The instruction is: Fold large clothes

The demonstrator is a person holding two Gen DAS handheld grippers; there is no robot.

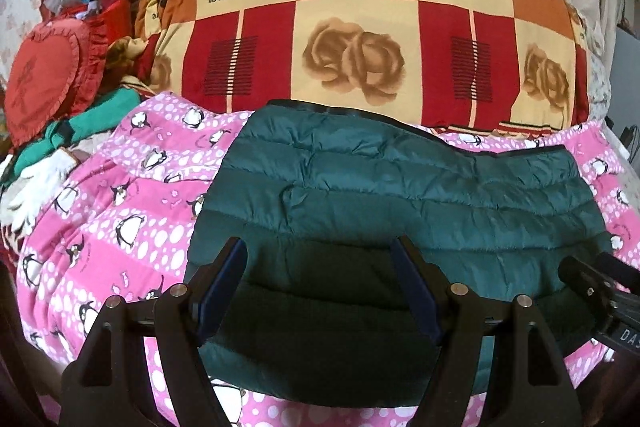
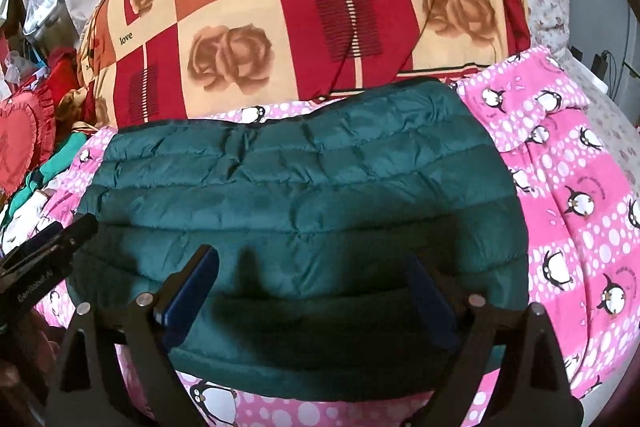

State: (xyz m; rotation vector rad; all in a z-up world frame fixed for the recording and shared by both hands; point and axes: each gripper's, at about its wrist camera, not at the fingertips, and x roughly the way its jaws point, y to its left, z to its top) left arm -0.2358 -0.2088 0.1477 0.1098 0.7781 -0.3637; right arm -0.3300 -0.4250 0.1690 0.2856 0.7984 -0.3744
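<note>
Big checked quilt (image 1: pixel 360 39) at the back: red, orange and cream squares, printed roses and "love", soft rounded bulk. In front of it, a pink fleece blanket (image 1: pixel 120 195) with penguins and white dots. On the blanket lies the teal puffer jacket (image 1: pixel 400 187): folded into a wide slab, shiny quilted nylon, horizontal stitched channels, dark trim along the far edge. Long axis runs left-right across both views. Left hand-held gripper (image 1: pixel 320 279) over its near edge, fingers spread apart, gripping nothing. Right hand-held gripper (image 2: pixel 316 287): same, spread, nothing gripped.
</note>
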